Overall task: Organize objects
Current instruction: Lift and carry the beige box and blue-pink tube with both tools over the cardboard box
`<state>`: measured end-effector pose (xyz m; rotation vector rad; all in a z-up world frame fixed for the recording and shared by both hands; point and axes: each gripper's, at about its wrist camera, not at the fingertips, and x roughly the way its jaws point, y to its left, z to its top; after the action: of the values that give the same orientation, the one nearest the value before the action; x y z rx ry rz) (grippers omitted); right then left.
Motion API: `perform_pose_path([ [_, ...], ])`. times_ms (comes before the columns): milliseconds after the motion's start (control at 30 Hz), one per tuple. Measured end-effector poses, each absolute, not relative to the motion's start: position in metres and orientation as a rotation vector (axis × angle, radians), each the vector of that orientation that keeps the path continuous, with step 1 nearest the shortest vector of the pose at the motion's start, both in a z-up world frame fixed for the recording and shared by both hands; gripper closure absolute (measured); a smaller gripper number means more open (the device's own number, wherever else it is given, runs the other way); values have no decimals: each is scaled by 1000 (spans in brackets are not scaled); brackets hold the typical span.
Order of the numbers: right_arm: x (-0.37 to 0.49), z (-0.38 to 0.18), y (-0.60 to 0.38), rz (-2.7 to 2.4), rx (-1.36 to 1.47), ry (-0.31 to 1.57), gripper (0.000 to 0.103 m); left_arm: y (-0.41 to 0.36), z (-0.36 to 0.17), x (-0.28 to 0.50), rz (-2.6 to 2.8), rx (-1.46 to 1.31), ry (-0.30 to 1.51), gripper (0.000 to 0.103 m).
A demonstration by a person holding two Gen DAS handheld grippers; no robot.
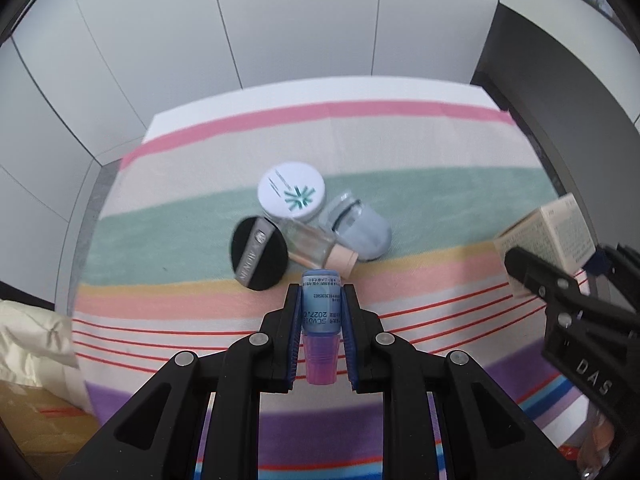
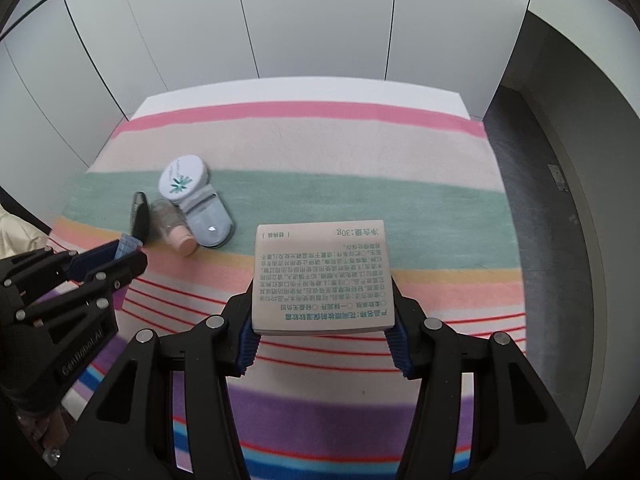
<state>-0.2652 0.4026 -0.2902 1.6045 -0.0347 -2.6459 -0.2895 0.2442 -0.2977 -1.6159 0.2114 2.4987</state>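
Blue tube [image 1: 321, 308] clamped in left gripper [image 1: 321, 292].

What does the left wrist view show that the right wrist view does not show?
Only the left wrist view: the small blue bottle seen whole, with its pink cap, pinched in the left gripper, and a cream cloth at the left edge.

Only the right wrist view: the printed face of the cardboard box clamped in the right gripper.

Both views: the striped cloth, white round jar, black puff, clear bottle and pale blue case lying together.
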Motion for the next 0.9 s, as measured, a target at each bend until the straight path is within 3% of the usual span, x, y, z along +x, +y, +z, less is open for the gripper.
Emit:
perform_pose_path([
  [233,-252,-238,396,-2662,1549,-52,48,230,-244,-285,2556,-1584,178,84],
  [700,-219,-91,372,-2741,1313,57,48,209,-85,-245,2703,-1358,149,84],
  [900,-197,-44,365,-2759,1254,81,48,215,-50,-222,2701,-1308,153,84],
])
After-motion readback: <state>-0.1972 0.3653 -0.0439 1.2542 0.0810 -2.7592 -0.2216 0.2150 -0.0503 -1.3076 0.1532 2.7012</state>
